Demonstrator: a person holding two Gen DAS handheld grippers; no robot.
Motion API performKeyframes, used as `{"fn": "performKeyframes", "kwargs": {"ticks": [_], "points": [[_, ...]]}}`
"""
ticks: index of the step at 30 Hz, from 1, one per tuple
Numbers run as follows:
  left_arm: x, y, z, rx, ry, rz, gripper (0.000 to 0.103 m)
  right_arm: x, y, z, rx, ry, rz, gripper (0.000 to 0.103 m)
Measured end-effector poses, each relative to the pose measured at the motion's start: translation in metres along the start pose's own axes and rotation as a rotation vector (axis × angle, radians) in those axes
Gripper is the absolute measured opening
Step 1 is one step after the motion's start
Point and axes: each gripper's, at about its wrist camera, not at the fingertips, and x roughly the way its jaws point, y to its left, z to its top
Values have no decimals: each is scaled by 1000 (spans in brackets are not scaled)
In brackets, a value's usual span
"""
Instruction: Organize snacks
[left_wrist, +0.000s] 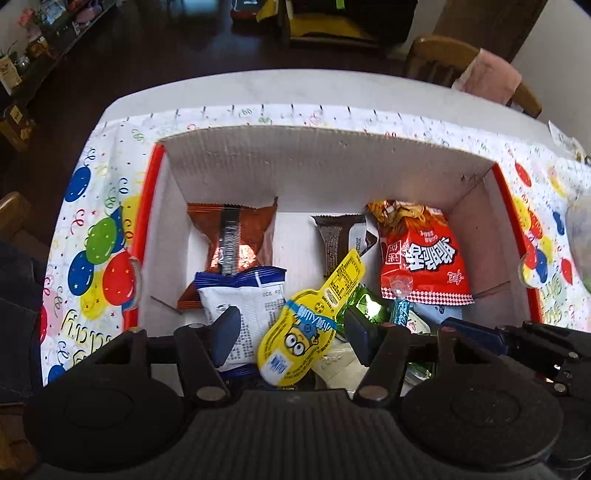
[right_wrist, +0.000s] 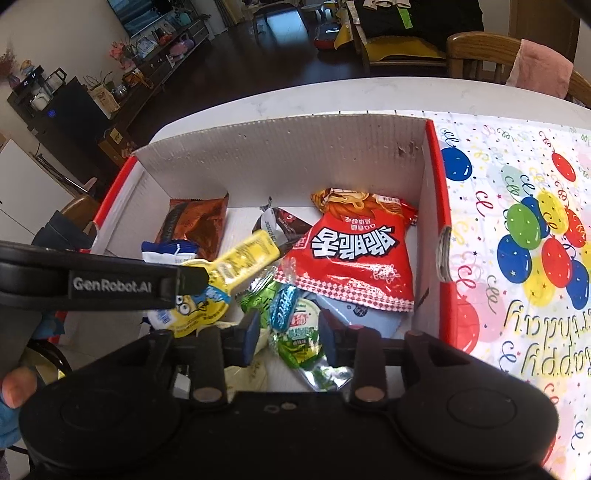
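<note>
snacks (left_wrist: 421, 254): mixed packets | lying jumbled | inside box (left_wrist: 317, 162)

Bright daylight on box (left_wrist: 314, 162), dim room behind; glare on wrappers; fisheye bends edges, corners dark

Blue pouch (right_wrist: 356, 314): mostly hidden under red bag (right_wrist: 354, 251).
Yellow packet (right_wrist: 207, 295): partly covered by left gripper (right_wrist: 110, 284).

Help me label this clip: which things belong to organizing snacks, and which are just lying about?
Job:
white cardboard box with red rim
red noodle-snack bag
yellow cartoon pouch
brown foil packet

Lying about:
balloon-print tablecloth
pink cloth on wooden chair
</note>
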Motion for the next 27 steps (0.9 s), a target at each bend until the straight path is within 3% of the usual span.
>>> {"fn": "performKeyframes", "kwargs": {"ticks": [20,25,27], "points": [[-82,15,-55,24,-193,-34,61,-74,32,-23,-68,-146,16,50],[-101,22,-70,30,-243,-23,62,-90,36,-30,-64,-191,17,61],[-107,24,-76,33,-259,-24,67,-95,37,-33,-57,-198,26,64]]}}
